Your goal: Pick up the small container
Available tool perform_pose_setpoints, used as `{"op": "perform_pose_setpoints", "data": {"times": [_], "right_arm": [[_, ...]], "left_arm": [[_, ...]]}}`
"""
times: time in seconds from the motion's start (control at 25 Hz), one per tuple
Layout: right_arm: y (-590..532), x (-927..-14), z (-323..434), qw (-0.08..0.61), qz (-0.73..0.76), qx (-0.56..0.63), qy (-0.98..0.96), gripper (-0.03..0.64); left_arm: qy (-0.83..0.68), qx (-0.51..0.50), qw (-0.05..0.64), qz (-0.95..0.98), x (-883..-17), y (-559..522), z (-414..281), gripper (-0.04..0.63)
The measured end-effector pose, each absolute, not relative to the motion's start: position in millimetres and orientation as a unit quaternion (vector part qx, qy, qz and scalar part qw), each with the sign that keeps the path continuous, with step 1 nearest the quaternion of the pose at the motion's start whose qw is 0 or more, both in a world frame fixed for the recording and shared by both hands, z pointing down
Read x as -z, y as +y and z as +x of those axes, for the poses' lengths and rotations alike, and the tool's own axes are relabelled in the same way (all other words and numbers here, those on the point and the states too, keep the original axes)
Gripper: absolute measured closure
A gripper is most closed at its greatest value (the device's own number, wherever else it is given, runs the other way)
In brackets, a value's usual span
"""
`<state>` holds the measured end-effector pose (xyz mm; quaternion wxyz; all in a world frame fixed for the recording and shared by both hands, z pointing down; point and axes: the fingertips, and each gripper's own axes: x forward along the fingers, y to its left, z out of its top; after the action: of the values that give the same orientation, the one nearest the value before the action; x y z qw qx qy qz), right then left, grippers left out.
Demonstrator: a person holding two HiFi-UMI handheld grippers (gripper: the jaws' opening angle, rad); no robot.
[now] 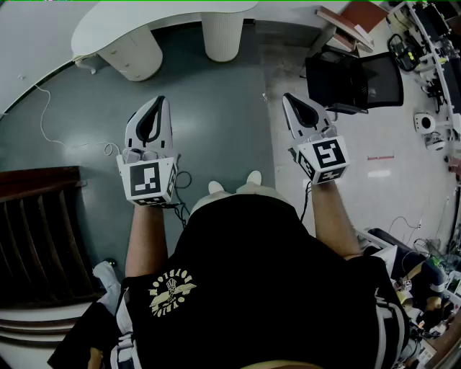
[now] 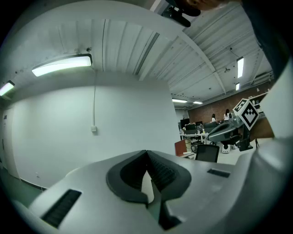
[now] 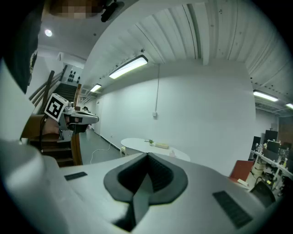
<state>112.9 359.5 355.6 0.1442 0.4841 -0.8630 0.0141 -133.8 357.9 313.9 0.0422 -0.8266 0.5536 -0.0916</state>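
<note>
I hold both grippers out in front of me, well above the floor and level with each other. My left gripper (image 1: 156,102) is shut, its dark pads (image 2: 158,171) meeting at the tip with nothing between them. The right gripper (image 1: 289,99) is also shut and empty. A white oval table (image 3: 137,145) stands far off in the right gripper view, with a flat pale item (image 3: 161,146) and a small pale container-like thing (image 3: 172,153) on it, too small to tell apart. Each gripper shows in the other's view: the right gripper (image 2: 231,129) and the left gripper (image 3: 78,119).
The white table (image 1: 173,13) on two thick pedestals (image 1: 222,34) lies ahead. A black office chair (image 1: 353,79) stands ahead on the right, by benches of equipment (image 1: 432,43). Wooden stairs (image 1: 36,230) are on my left. A white cable (image 1: 50,126) trails over the green floor.
</note>
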Motion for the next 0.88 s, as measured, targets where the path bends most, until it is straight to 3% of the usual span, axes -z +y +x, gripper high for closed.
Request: {"op": "perform_pose_setpoints", "data": {"times": [0.64,0.68,0.76,0.88], "right_arm": [[372,-325,73,0.122,0.492,0.007,-0.862,0.58],[369,-326,73,0.123,0.488,0.003,-0.864,0.551],[362,-329,69,0.123,0.478,-0.008,-0.87,0.413],[344,-331,64,0.118,0.471,-0.013,-0.874,0.364]], "left_arm": [[0.546,0.076,0.056,-0.833,-295,372,-159,0.574],[0.546,0.075,0.055,-0.832,-296,369,-159,0.574],[0.547,0.076,0.056,-0.832,-297,363,-160,0.574],[0.549,0.077,0.054,-0.83,-300,348,-164,0.574]]}}
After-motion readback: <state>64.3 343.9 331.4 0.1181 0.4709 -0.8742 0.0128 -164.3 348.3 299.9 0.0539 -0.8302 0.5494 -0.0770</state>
